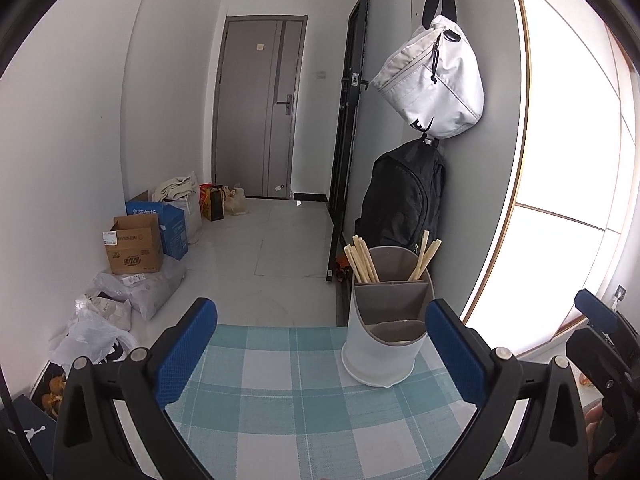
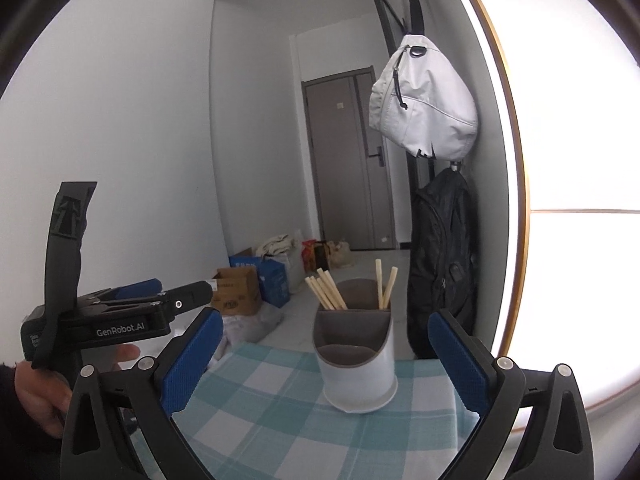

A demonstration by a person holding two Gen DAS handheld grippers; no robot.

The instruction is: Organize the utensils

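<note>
Two grippers, both with jaws spread wide and nothing between the blue pads. Left gripper (image 1: 320, 356): fingers (image 1: 188, 350) apart over the checked cloth (image 1: 280, 408), not touching the holder. Right gripper (image 2: 320, 360): fingers (image 2: 460, 364) likewise apart, empty, above the same cloth. In the right wrist view the left gripper shows side-on at the left edge, held by a hand (image 2: 40, 396) in a dark sleeve; its strap stands up from the body.

Holder (image 1: 384, 336): white cylinder with a grey divided insert, upright on the cloth, near the table's far edge, right of centre in the left view. Front compartments look empty; the low front one is only partly visible. Chopsticks (image 1: 360, 260): a bunch leaning left in the rear left compartment, and a pair (image 1: 425, 256) leaning right in the rear right part. Exact count of the bunch cannot be told.

Beyond the table: white bag (image 1: 432, 84) hanging on the wall, black backpack (image 1: 404, 196) hanging below it, just behind the holder. Bright window (image 1: 580, 184) at right. Grey door (image 1: 260, 112) at the end of the hall. Boxes (image 1: 136, 248) and plastic bags (image 1: 104, 320) on the floor along the left wall.
</note>
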